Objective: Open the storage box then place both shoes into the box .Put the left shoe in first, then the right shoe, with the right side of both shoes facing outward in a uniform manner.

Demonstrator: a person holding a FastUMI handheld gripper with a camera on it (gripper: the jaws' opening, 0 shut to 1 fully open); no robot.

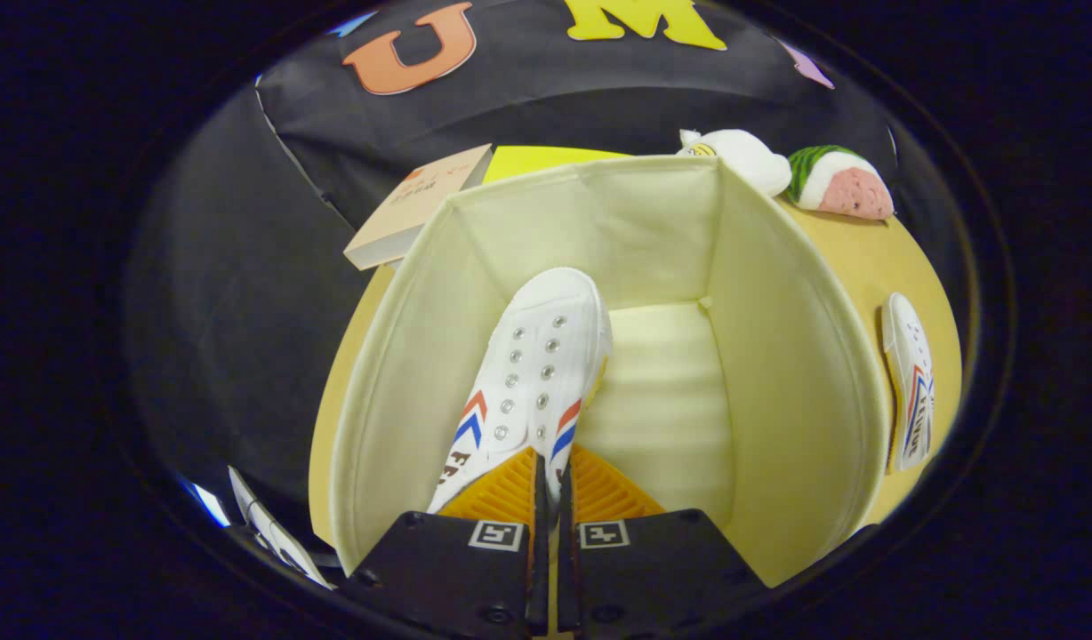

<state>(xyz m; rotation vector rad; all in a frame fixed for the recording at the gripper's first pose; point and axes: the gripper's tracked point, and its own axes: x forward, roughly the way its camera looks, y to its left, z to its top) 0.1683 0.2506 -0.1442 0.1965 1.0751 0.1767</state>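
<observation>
The tongs (555,467) pinch the white shoe (533,373), probably by its heel edge, down inside the open storage box (777,356). Lower it gently before letting go.

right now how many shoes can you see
2: one shoe inside the open storage box, pinched by the hand-held gripper; the other shoe on the table beside the box.

Recording booth, staged household set: black cloth wall (546,98), tan tabletop (875,267), fabric storage box (777,373), book (417,209), plush toys (790,173)
</observation>
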